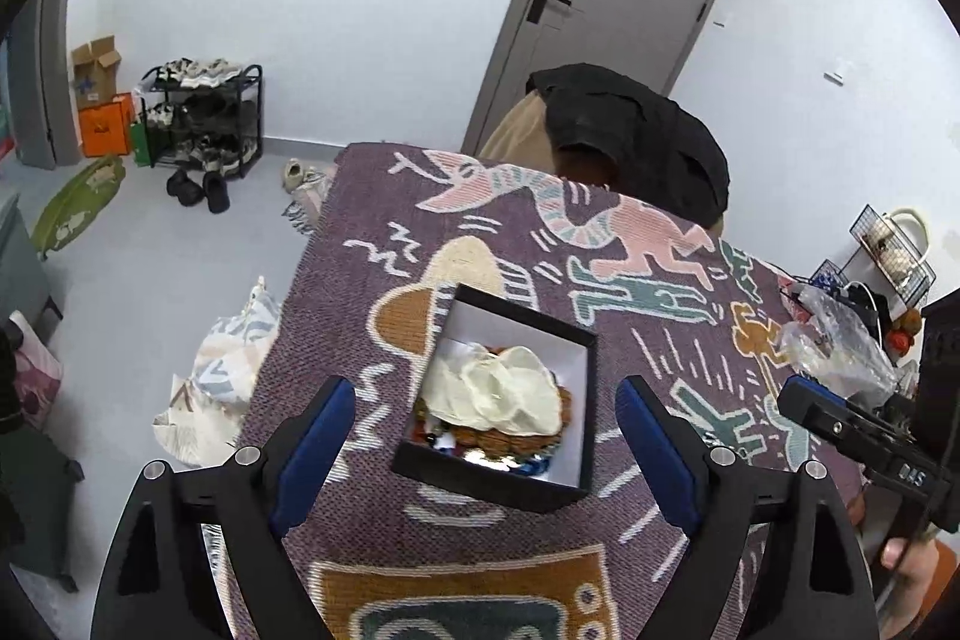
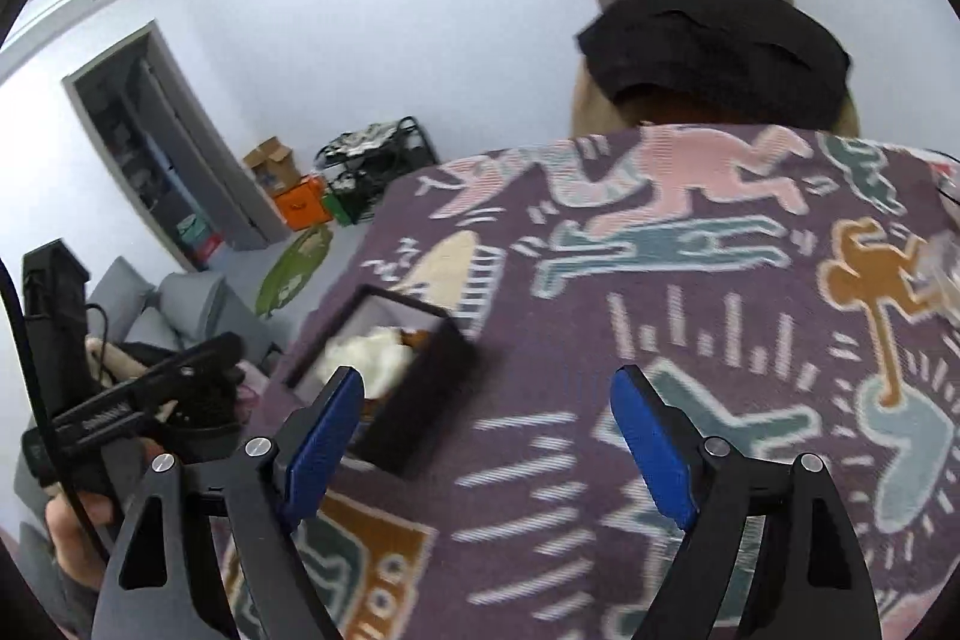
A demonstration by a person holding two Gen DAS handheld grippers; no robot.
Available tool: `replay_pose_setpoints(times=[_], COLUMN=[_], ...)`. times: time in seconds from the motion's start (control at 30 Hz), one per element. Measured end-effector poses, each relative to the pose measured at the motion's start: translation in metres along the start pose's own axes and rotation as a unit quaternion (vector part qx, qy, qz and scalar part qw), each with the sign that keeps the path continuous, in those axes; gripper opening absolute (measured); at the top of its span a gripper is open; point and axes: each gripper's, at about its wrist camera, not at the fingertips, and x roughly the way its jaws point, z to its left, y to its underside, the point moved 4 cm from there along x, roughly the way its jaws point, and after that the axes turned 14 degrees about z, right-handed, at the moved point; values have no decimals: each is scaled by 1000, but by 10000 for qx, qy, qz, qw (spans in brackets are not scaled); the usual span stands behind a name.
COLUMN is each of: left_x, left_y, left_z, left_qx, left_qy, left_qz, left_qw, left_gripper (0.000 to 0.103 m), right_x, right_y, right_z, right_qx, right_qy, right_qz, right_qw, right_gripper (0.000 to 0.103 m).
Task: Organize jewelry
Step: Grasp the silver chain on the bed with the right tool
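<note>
"DAS" on the right gripper (image 1: 792, 394) body

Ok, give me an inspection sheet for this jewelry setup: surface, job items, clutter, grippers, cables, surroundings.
Surface: patterned purple blanket covering the table.
Job's things: open black box holding a cream cloth over jewelry pieces.
Clutter: crumpled plastic bags and a wire basket at the right edge.
Grippers: left gripper open, straddling the box; right gripper open over bare blanket, empty.
Cables: a black cable by the left hand tool.
Surroundings: grey door, shoe rack, orange box, dark garment behind the table.
</note>
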Motion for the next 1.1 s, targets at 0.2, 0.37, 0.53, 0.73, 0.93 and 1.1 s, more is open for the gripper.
replay_pose_setpoints(times=[0.2, 0.37, 0.53, 0.73, 0.93, 1.1], left_x=[4, 11, 18, 25, 28, 28], left_y=[3, 6, 8, 12, 13, 15], left_z=[-14, -23, -28, -35, -40, -44], left_qx=[131, 132, 93, 125, 135, 171], left_qy=[12, 57, 108, 141, 163, 192], left_qz=[44, 142, 232, 316, 336, 334], left_qw=[9999, 9998, 9996, 9993, 9992, 9991], left_gripper=[89, 89, 89, 89, 89, 89], right_x=[-9, -9, -2, 18, 43, 61], right_y=[5, 11, 21, 27, 32, 34], right_z=[-36, -55, -72, -91, -98, -101], right_qx=[175, 138, 83, 105, 64, 113], right_qy=[214, 444, 704, 802, 934, 1041], right_qz=[58, 166, 348, 683, 969, 1137], right_qw=[9996, 9988, 9969, 9944, 9909, 9880], right_gripper=[84, 84, 83, 57, 51, 43])
